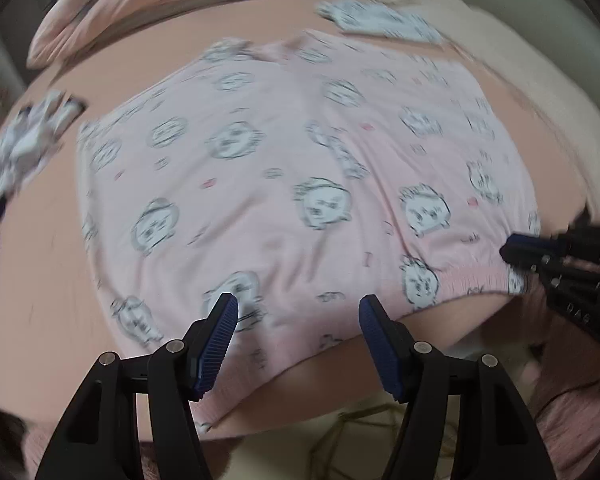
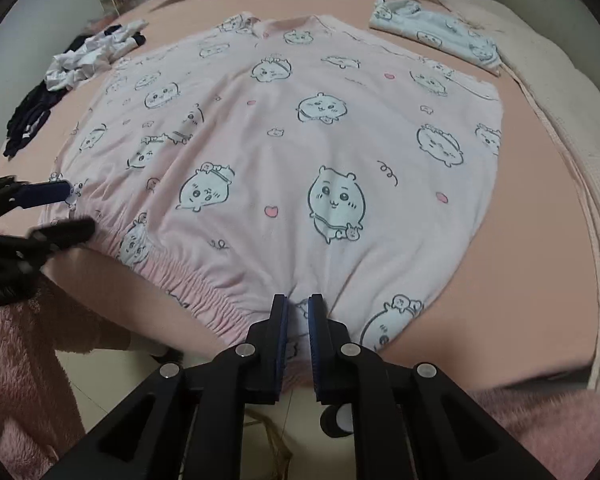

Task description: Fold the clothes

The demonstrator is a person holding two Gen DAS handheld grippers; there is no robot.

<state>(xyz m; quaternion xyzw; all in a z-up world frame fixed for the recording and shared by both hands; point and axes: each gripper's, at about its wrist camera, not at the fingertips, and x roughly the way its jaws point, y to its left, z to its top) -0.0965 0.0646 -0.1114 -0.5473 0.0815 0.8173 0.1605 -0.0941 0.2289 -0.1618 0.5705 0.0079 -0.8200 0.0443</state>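
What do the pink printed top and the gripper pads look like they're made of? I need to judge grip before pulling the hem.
Pink printed top: looks like soft matte knit, probably cotton; it drapes limply, creases gently and has a gathered elastic hem. Right gripper pads: blue, finely ribbed, likely rubber, on matte black plastic-looking fingers, nearly closed on the hem. Left gripper has matching pads and is open.

Left wrist view motion-blurred, pajama (image 1: 284,184) print smeared, right gripper (image 1: 512,246) cut off by frame edge
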